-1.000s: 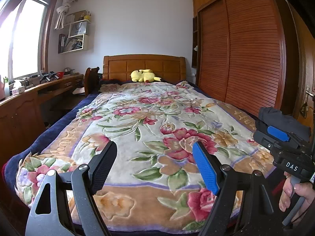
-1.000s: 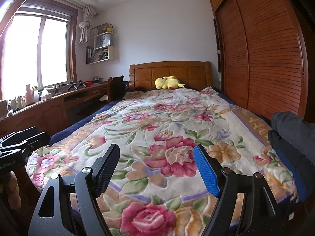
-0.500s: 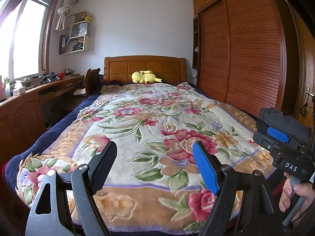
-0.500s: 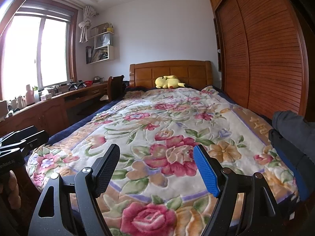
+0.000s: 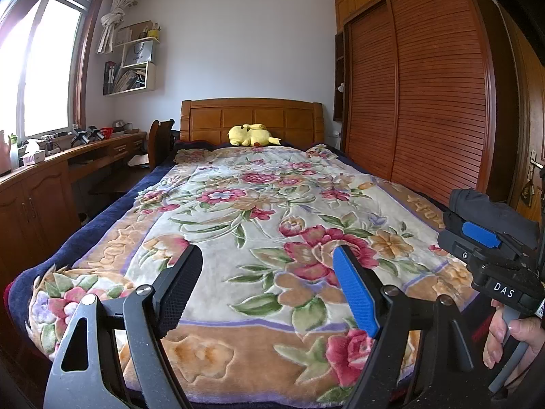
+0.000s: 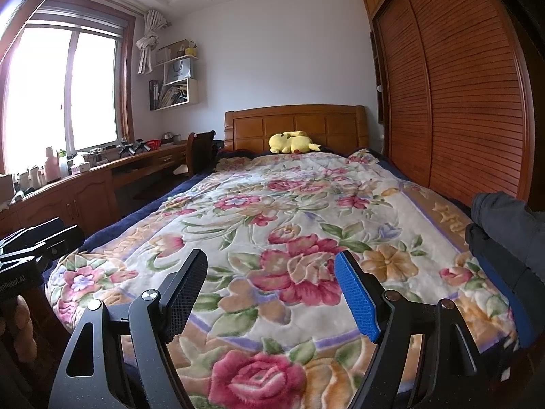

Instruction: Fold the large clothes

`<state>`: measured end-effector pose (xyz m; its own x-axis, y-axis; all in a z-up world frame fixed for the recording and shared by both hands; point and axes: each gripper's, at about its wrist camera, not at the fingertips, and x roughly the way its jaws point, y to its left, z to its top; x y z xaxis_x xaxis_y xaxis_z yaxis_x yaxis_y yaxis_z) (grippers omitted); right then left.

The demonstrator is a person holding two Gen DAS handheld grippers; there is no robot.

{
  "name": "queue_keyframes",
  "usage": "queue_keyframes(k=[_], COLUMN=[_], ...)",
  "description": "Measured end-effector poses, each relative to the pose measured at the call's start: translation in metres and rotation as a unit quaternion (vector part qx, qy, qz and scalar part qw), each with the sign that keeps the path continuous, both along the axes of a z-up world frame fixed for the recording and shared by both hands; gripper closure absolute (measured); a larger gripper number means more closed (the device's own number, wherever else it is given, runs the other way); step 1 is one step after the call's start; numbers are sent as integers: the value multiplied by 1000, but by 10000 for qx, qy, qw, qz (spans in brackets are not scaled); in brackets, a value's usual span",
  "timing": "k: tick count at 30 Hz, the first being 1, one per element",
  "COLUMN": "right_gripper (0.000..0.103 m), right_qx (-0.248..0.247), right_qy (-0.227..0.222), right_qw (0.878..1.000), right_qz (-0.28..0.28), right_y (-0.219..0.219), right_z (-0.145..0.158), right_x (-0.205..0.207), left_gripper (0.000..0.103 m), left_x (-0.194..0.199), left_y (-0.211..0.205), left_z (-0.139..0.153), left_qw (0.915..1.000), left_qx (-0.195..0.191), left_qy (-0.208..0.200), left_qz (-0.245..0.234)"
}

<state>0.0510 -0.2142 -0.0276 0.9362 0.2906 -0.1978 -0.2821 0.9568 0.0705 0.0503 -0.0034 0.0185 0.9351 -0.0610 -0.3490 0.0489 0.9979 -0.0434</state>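
Observation:
A dark grey garment lies bunched at the right edge of the bed near its foot; it also shows in the left wrist view behind the right gripper's body. My left gripper is open and empty above the foot of the floral blanket. My right gripper is open and empty, also above the foot of the blanket, left of the garment. Neither gripper touches the cloth.
A yellow plush toy lies by the wooden headboard. A wooden desk with clutter and a chair run along the left. A slatted wardrobe stands close on the right.
Both views have tilted down very slightly; the grippers stay open and nothing on the bed has moved.

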Motion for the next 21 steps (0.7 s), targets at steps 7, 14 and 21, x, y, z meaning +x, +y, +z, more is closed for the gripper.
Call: queue_keyframes(k=[7, 14, 21], right_gripper=[24, 24, 24], right_qx=[11, 24, 32], right_qy=[-6, 2, 11], right_qw=[10000, 10000, 10000], right_qz=[8, 15, 21], right_y=[0, 0, -1], right_z=[0, 0, 0], right_x=[-1, -1, -2], left_gripper=[23, 23, 23], left_x=[-1, 0, -1], left_y=[-1, 0, 0], left_z=[0, 0, 0], left_qw=[10000, 10000, 10000], left_qx=[-5, -3, -4], left_qy=[-9, -3, -10], left_qz=[4, 4, 7])
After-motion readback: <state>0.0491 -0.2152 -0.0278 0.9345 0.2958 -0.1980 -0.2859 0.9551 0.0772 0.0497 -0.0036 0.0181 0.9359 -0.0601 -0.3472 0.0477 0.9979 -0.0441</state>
